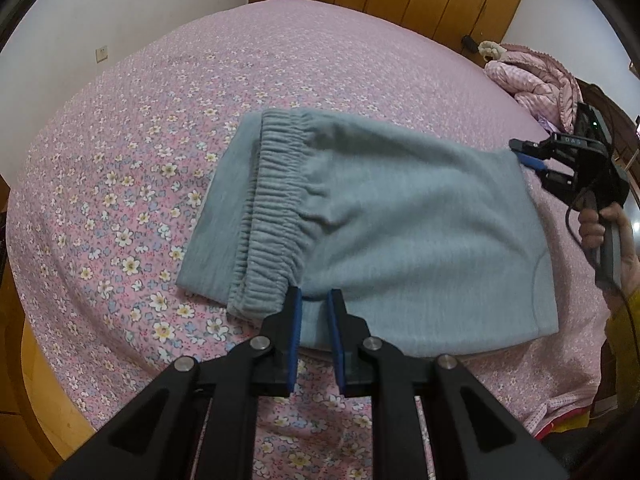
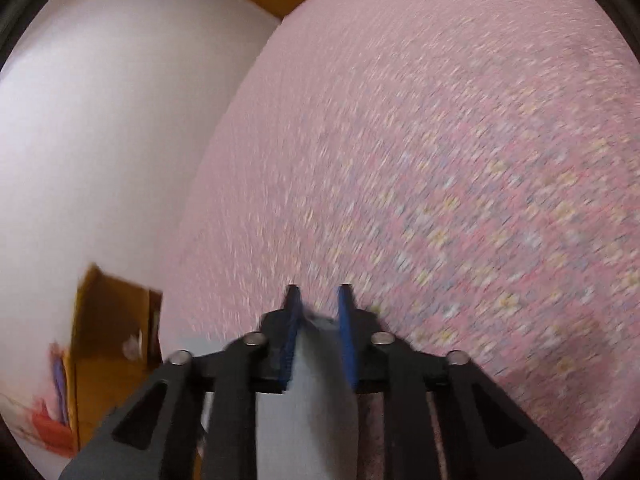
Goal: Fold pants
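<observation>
The bed (image 1: 120, 128) carried the grey sweatpants (image 1: 380, 232), folded, near its front edge. The top layer could slide if either hand-held gripper dragged while leaving. The left hand-held gripper (image 1: 314, 296) stood narrowly open at the waistband (image 1: 272, 216); the right hand-held gripper (image 1: 532, 168) was open too, at the pants' far corner.

One pair of grey pants (image 1: 360, 216), two grippers, one pink jacket (image 1: 536, 76).

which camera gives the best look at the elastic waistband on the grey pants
The left wrist view: the waistband lies sharp and almost entirely visible across the folded grey pants. The right wrist view is motion-blurred and shows only a grey patch between the fingers, no waistband.
</observation>
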A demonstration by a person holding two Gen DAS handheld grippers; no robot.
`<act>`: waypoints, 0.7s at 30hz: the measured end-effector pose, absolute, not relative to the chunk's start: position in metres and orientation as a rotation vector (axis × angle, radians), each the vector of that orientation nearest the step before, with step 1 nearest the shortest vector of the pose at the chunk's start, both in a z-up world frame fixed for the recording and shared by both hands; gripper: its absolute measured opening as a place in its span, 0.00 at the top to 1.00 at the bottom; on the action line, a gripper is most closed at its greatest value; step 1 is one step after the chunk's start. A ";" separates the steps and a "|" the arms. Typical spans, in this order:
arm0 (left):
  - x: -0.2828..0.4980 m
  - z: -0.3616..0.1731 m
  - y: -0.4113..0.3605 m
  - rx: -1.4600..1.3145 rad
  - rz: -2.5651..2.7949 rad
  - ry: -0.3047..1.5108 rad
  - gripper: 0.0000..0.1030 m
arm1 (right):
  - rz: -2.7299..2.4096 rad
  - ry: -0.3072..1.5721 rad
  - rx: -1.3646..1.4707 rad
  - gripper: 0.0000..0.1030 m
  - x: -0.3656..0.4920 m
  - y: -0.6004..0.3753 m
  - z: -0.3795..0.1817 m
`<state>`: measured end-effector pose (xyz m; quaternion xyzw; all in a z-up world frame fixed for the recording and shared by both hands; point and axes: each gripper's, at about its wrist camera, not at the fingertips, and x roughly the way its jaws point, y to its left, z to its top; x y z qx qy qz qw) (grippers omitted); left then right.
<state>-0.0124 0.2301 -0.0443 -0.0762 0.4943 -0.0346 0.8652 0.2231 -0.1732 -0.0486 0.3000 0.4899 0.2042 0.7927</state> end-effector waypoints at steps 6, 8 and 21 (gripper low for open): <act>-0.014 -0.040 0.226 -0.153 -0.061 1.035 0.86 | 0.429 1.069 0.566 0.91 0.206 -0.198 -0.029; -0.015 -0.038 0.223 -0.135 -0.056 1.034 0.86 | 0.479 1.081 0.490 0.90 0.191 -0.180 -0.027; -0.018 -0.036 0.226 -0.142 -0.065 1.041 0.86 | 0.366 1.147 0.481 0.74 0.195 -0.177 -0.048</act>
